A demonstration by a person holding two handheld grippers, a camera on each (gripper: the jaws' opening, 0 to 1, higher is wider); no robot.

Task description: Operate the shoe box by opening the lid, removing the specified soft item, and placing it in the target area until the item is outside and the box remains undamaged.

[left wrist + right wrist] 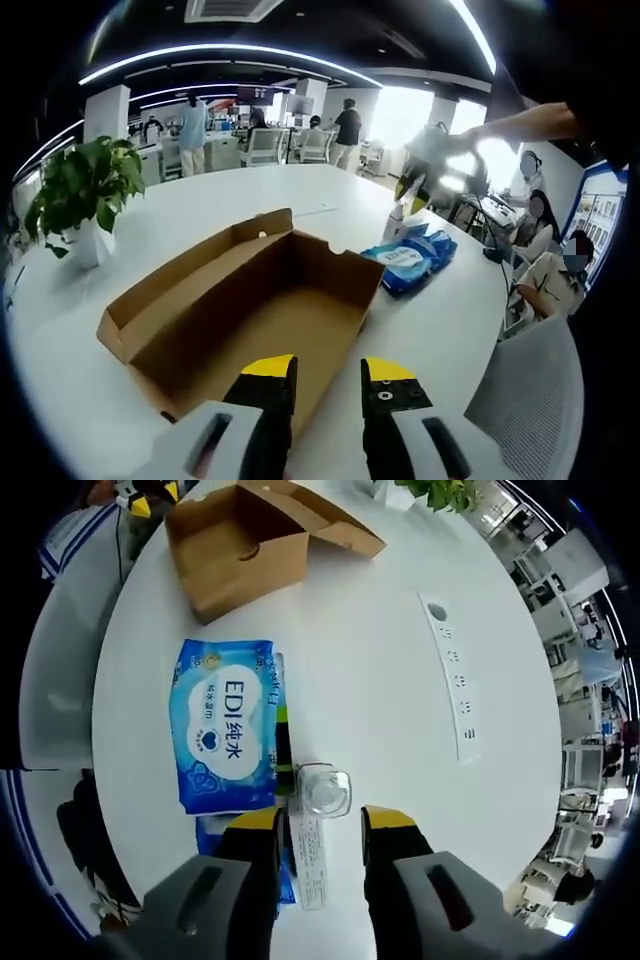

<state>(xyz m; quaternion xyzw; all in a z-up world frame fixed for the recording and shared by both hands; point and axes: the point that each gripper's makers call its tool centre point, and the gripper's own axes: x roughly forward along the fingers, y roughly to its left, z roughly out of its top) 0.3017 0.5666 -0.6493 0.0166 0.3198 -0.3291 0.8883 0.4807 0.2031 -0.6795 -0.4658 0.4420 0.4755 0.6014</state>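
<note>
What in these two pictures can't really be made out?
- Left gripper view: the box floor nearest the camera is hidden by the left hand-held gripper.
- Right gripper view: a second blue packet lies mostly under the wipes pack and the right hand-held gripper.
- Right gripper view: the bottle label is too small to read.

the room is bright, lit by long curved white ceiling light strips [230, 52] and by blown-out windows [415, 112] at the far side, whose glare washes out the blurred raised arm and gripper in front of them. the glossy round white table [380, 660] reflects this light evenly, and the open brown cardboard shoe box [250, 310] throws only soft, faint shadows, its inside a little darker. both views bend strongly toward their edges, where detail smears and the background office goes soft.
</note>
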